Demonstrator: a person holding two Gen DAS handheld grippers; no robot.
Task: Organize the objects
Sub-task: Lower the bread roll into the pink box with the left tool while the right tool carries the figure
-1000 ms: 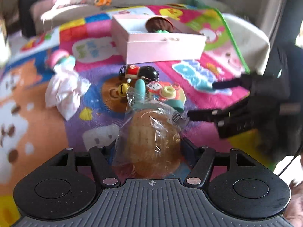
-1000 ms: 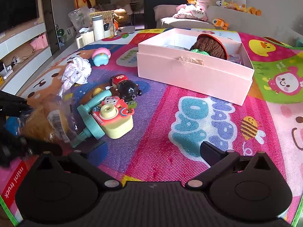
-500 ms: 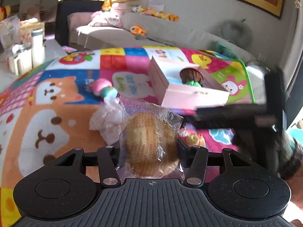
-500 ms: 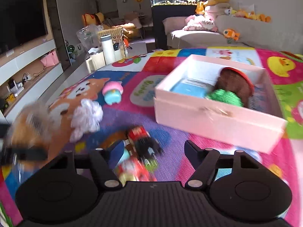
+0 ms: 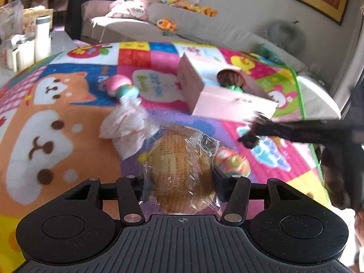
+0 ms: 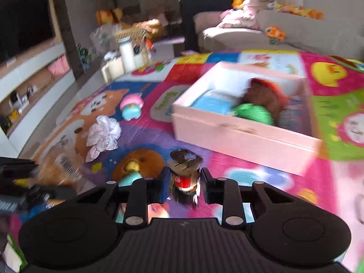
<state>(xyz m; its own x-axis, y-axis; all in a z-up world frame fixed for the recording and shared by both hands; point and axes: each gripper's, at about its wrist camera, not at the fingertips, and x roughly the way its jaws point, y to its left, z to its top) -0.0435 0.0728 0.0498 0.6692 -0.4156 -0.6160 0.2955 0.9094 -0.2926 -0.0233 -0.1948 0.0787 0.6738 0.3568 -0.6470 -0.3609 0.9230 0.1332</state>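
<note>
The round bun in clear plastic wrap (image 5: 180, 173) was held clamped by the left gripper (image 5: 179, 182), lifted off the mat since a second before. The right gripper (image 6: 184, 182), wide earlier, had been narrowed around the small black-and-red toy figure (image 6: 185, 177), apparently readying both for the open pink cardboard box (image 6: 245, 134).

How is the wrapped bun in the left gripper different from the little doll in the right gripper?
The wrapped bun is round, golden brown and sealed in clear printed plastic; the doll is unwrapped, dark with a red and white band. The bun fills the gap between the left gripper's jaws, while the narrower doll sits between the right gripper's jaws with small gaps visible at its sides. Both lie near the pink box.
</note>
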